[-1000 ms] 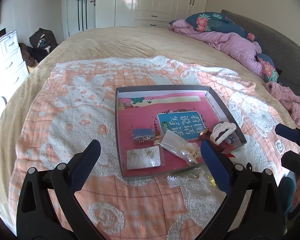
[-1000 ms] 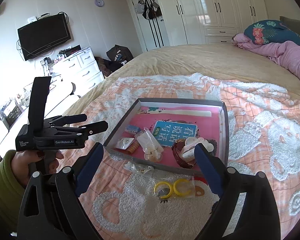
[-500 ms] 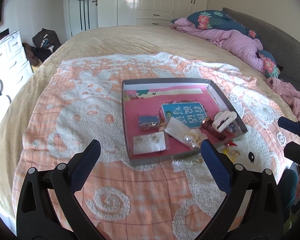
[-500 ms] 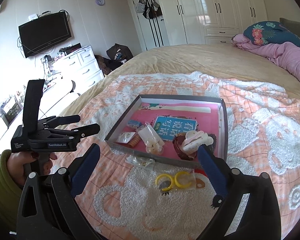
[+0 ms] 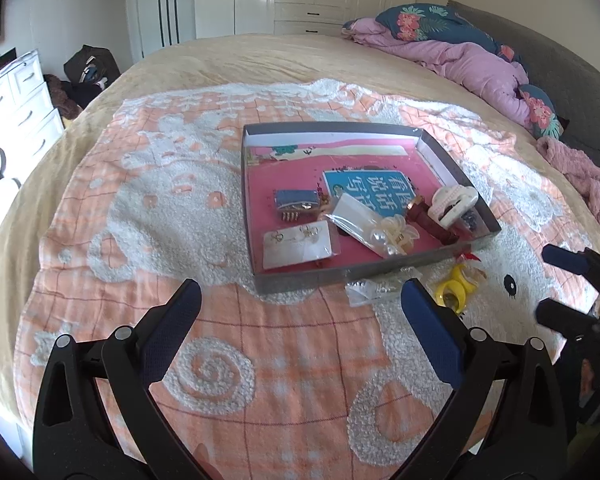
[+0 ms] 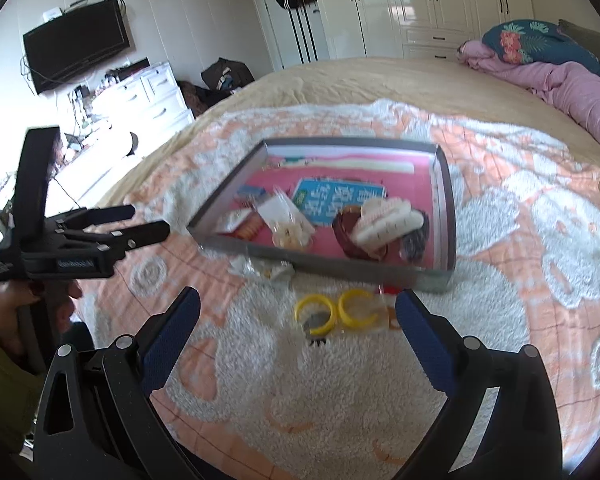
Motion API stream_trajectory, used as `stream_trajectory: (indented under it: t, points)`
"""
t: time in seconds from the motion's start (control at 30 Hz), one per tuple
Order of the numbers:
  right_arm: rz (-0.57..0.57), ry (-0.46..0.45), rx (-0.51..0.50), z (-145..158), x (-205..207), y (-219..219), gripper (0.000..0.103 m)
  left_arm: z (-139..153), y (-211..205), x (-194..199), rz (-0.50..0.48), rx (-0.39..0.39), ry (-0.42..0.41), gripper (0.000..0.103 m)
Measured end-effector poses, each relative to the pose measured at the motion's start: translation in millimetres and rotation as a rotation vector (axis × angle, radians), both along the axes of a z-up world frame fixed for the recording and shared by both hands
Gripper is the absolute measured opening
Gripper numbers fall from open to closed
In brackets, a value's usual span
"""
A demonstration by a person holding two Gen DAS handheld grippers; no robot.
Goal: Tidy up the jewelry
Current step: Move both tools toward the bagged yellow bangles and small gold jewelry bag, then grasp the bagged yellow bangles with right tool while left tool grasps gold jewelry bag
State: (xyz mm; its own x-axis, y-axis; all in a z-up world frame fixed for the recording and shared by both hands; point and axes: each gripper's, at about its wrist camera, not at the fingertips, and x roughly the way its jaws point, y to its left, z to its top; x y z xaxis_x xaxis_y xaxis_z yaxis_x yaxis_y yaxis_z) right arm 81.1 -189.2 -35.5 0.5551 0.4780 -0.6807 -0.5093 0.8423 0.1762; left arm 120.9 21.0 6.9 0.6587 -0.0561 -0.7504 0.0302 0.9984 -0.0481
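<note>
**Both claws closing in on the last loose pieces beside the tray**

A wide bed is filling the room, its tan cover overlaid with a nubby peach-and-white fleece blanket (image 5: 148,216), white wardrobes standing behind.

The right gripper (image 6: 298,320) is sinking toward the blanket, its blue-padded jaws spread wide with nothing between them; they have just been opening a little further. Compared with a second ago, the pair of glossy yellow plastic ring-shaped earrings in a clear crinkly packet (image 6: 334,314) is sitting larger and lower in its view, almost between the fingertips, so I judge this to be the piece it is lining up to grasp. Just beyond lies a small crumpled clear sachet of tiny metal pieces (image 6: 266,270), touching the near wall of the shallow grey cardboard tray with a pink printed floor (image 6: 444,200).

The left gripper (image 5: 300,308) is hovering with jaws apart and empty, and is likewise edging down and nearer the tray's front wall than before.

Inside the tray, a ribbed cream plastic hair claw (image 5: 454,202), a dark red ring-like piece beside it, a flat white earring card (image 5: 298,244) and a blue rectangular comb clip (image 5: 296,202) are already resting, so only the two packets outside appear left to move.
</note>
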Motion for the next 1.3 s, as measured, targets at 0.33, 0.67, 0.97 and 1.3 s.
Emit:
stream_trajectory:
  t: [0.33,0.67,0.97,1.3]
  points:
    - [-0.013,0.063,-0.056,-38.8,13.8,3.4,0.097,-10.4,-7.5,0.4,-0.013,0.006,0.029,0.094]
    - [-0.003,0.127,-0.125,-78.2,43.3,15.7,0.098,-27.4,-26.2,9.9,-0.052,-0.008,0.086,0.094]
    - [0.018,0.079,-0.163,-93.4,59.9,26.8,0.098,-51.7,-41.7,30.9,-0.071,-0.05,0.161,0.094]
    - [0.0,0.06,-0.117,-86.3,48.4,-5.4,0.08,-74.1,-54.8,49.5,-0.07,-0.125,0.208,0.094]
